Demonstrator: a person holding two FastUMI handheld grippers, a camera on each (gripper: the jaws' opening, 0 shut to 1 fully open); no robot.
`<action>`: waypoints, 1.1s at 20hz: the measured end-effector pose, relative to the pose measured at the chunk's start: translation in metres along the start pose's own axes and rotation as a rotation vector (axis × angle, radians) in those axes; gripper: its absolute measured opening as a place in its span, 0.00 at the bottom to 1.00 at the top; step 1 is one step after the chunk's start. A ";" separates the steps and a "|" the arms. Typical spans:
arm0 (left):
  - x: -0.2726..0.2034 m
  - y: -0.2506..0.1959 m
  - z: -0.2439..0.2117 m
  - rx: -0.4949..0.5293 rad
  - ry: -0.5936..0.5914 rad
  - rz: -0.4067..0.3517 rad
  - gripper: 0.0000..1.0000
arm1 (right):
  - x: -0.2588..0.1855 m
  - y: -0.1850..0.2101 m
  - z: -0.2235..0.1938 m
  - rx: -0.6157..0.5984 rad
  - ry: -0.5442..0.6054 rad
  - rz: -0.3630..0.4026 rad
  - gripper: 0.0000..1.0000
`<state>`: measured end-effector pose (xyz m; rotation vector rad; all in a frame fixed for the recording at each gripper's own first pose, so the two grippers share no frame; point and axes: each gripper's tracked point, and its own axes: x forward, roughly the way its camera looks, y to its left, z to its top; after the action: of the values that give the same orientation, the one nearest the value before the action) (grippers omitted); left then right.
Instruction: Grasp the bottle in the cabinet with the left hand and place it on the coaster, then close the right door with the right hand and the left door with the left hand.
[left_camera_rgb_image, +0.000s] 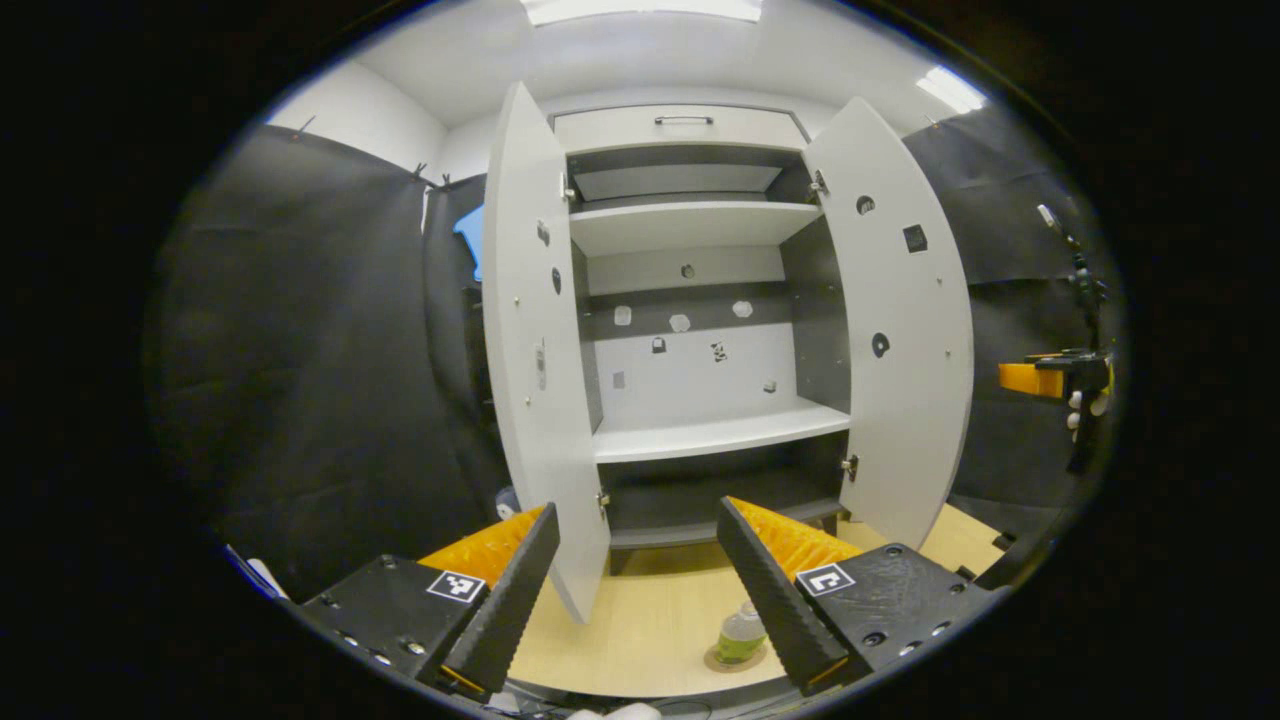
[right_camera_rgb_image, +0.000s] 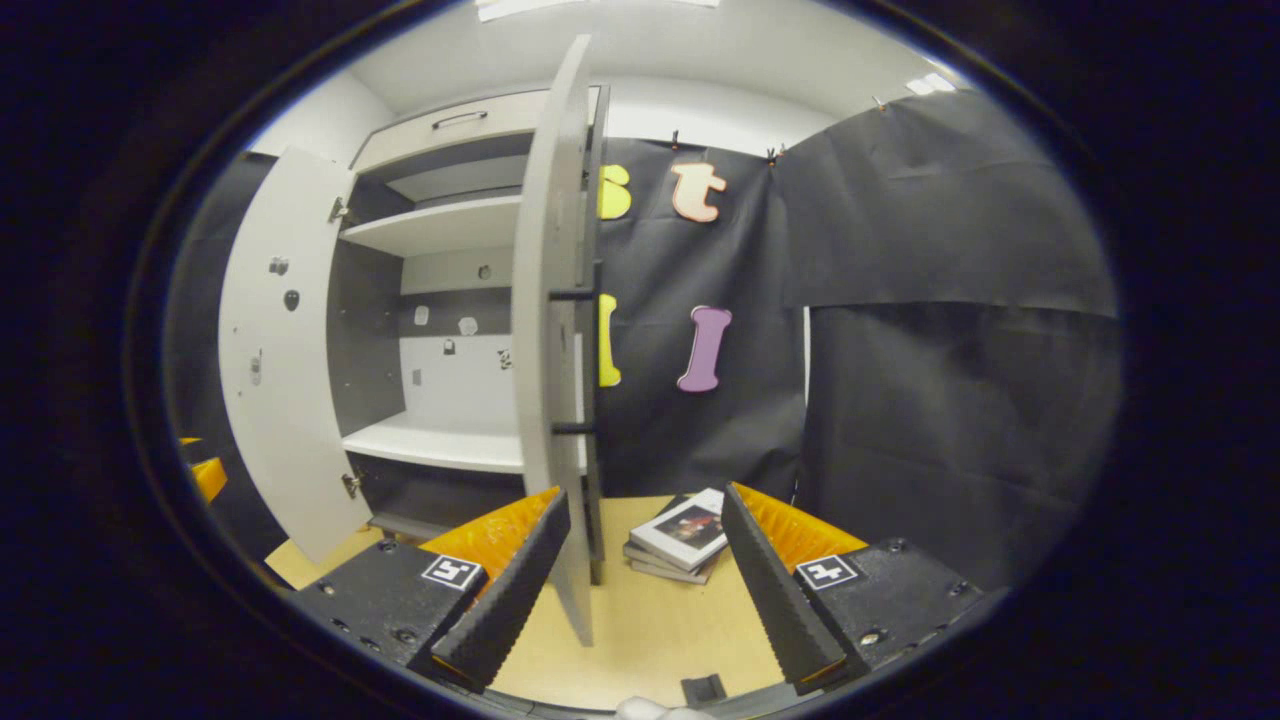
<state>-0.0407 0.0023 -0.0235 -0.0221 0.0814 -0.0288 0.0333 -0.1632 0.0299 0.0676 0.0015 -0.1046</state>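
Observation:
The small bottle (left_camera_rgb_image: 742, 632) with greenish contents stands upright on the round coaster (left_camera_rgb_image: 733, 661) on the wooden table, just inside my left gripper's right finger (left_camera_rgb_image: 775, 600). My left gripper (left_camera_rgb_image: 638, 512) is open and holds nothing. The grey cabinet (left_camera_rgb_image: 700, 300) has both doors swung open: the left door (left_camera_rgb_image: 535, 350) and the right door (left_camera_rgb_image: 905, 340). In the right gripper view, the right door (right_camera_rgb_image: 550, 350) is seen edge-on, and its lower corner lies between the fingers of my open right gripper (right_camera_rgb_image: 644, 495), close to the left finger (right_camera_rgb_image: 505, 600).
A stack of books (right_camera_rgb_image: 680, 540) lies on the table (right_camera_rgb_image: 650, 640) behind the right door. The right gripper (left_camera_rgb_image: 1055, 378), held by a gloved hand, shows at the far right of the left gripper view. Black cloth walls flank the cabinet.

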 end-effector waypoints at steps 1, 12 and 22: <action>0.001 -0.007 0.002 -0.010 0.001 -0.002 0.97 | 0.009 -0.010 0.007 -0.002 -0.008 0.000 0.99; -0.001 -0.043 0.008 -0.024 0.017 0.167 0.97 | 0.092 -0.008 0.075 0.010 -0.060 0.284 0.99; -0.005 -0.040 0.010 -0.064 0.021 0.208 0.98 | 0.095 0.009 0.078 -0.011 -0.028 0.353 0.95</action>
<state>-0.0460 -0.0378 -0.0121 -0.0774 0.1052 0.1817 0.1289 -0.1696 0.1080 0.0543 -0.0380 0.2473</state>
